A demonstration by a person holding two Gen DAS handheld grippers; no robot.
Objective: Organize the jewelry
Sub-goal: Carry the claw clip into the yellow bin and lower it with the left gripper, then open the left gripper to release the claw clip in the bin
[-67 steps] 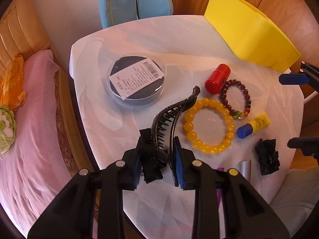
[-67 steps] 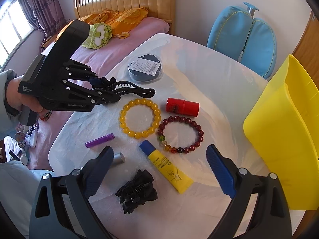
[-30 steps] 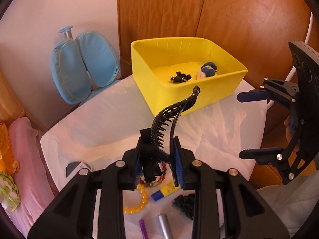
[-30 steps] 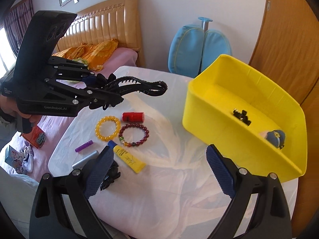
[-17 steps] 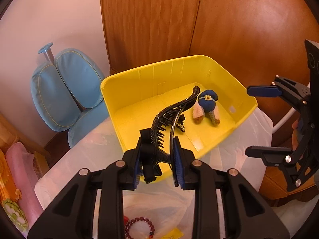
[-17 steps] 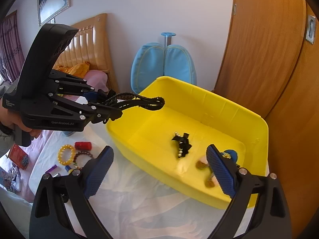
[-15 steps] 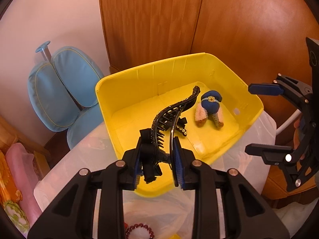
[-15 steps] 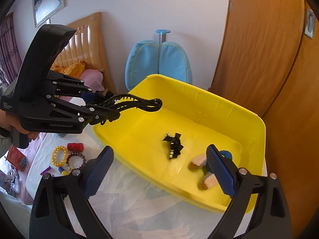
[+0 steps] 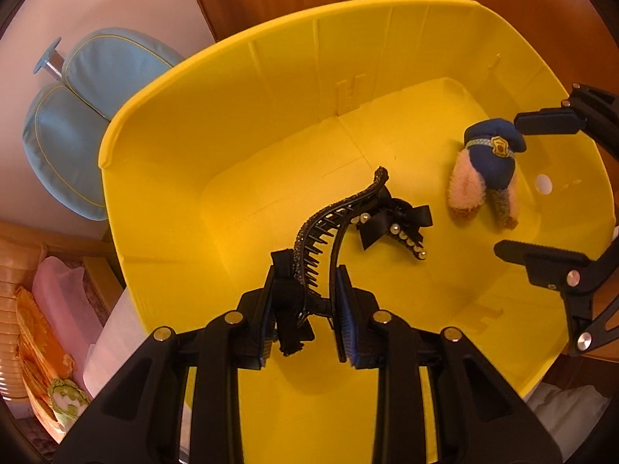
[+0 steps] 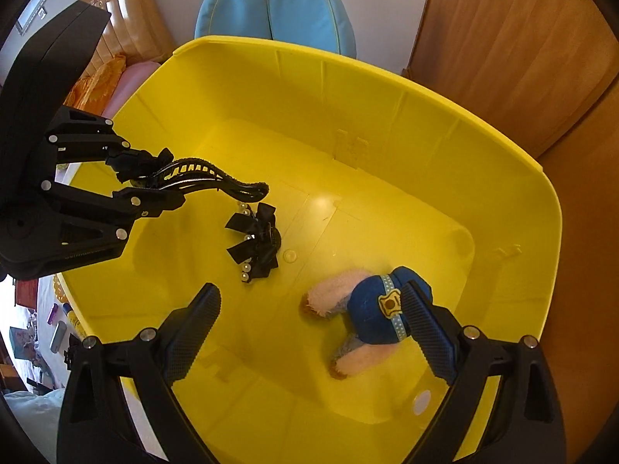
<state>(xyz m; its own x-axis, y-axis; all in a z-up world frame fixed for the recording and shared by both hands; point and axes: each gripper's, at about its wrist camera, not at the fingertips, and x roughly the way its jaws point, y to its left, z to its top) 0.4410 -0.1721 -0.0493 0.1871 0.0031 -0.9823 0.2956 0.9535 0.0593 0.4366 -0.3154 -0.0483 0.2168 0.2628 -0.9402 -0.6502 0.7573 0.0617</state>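
Note:
My left gripper [image 9: 307, 301] is shut on a long black toothed hair clip [image 9: 336, 216] and holds it inside the yellow bin [image 9: 162, 123], above the floor. The clip also shows in the right wrist view [image 10: 201, 178], in the left gripper [image 10: 139, 178]. A black bow clip with pearls [image 9: 394, 224] lies on the bin floor just past the clip's tip; it shows in the right view too [image 10: 255, 239]. My right gripper [image 10: 313, 332] is open and empty over the bin, above a plush hair tie with a blue cap [image 10: 371, 313].
A blue padded chair [image 9: 73, 104] stands behind the bin, wooden doors [image 10: 522, 58] beyond it. At the lower left of the right wrist view, small items [image 10: 62, 321] lie on the white table. A bed with pink and orange bedding [image 9: 46, 309] is on the left.
Both grippers moved forward and down over the bin. The left gripper carried the black clip from above the near rim to inside the bin. The right gripper stays open.

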